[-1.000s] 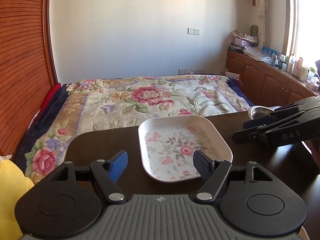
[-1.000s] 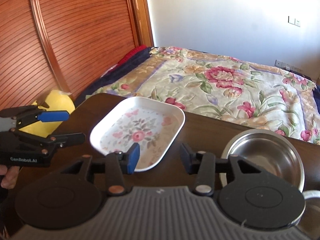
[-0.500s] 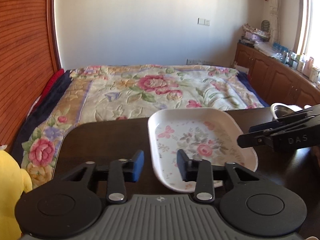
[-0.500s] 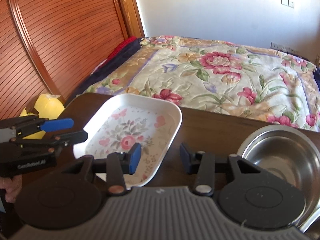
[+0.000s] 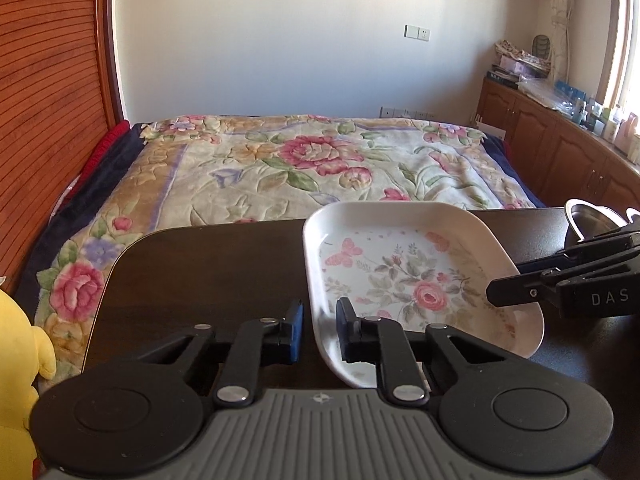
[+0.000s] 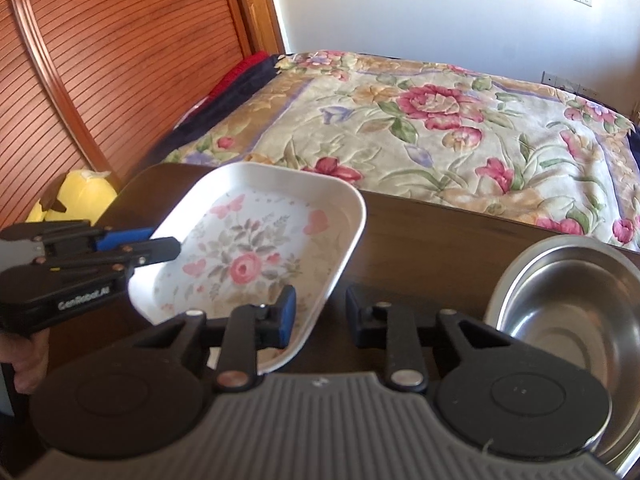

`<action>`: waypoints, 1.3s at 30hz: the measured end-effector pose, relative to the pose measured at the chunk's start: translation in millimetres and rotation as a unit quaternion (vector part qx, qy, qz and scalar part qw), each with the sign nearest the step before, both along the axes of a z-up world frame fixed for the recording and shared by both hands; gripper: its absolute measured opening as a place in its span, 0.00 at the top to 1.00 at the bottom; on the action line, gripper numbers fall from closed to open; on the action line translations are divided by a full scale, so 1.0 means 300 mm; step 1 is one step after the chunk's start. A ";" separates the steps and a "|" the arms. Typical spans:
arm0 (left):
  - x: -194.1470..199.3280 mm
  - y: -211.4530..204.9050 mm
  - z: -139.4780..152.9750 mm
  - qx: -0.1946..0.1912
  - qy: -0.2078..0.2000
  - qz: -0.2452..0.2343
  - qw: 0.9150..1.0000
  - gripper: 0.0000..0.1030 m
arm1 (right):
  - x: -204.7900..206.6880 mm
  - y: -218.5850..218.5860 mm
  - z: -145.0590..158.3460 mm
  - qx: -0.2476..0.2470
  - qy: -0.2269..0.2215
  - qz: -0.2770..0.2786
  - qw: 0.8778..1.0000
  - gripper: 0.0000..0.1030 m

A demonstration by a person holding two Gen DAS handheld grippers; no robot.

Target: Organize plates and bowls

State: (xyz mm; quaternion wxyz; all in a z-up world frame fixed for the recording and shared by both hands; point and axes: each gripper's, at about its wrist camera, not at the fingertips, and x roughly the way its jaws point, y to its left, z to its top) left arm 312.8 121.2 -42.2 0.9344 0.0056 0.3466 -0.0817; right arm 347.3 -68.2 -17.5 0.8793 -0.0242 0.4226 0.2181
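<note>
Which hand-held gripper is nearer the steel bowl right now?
Right. The right hand-held gripper sits beside the steel bowl, straddling the floral plate's near rim; the left hand-held gripper straddles its far side.

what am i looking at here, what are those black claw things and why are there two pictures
Nobody here is a robot. A person holds a handheld gripping tool in each hand, and each tool carries a wide-angle camera looking forward along its two fingers. So one picture comes from the left tool and the other from the right tool; each also catches the other tool from the side.

On the dark table lie a white floral plate and, to its right, a steel bowl. A flowered bed stands behind.

Both tools straddle the plate's rim, one at each side. The right one's fingers stand apart from the rim. The left one's fingers are close around it, but whether they already pinch it I cannot tell.
</note>
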 end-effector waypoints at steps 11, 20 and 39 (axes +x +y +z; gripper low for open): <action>-0.006 -0.002 0.001 0.001 -0.003 -0.001 1.000 0.86 | -0.003 0.001 -0.008 0.007 -0.004 -0.005 1.000 0.82; -0.080 0.001 0.026 -0.004 0.007 -0.009 1.000 0.86 | -0.054 -0.013 0.004 0.024 -0.004 -0.006 1.000 0.86; -0.292 -0.054 0.136 0.002 -0.017 -0.029 0.999 0.86 | -0.202 -0.096 0.082 0.054 -0.026 -0.003 0.998 0.86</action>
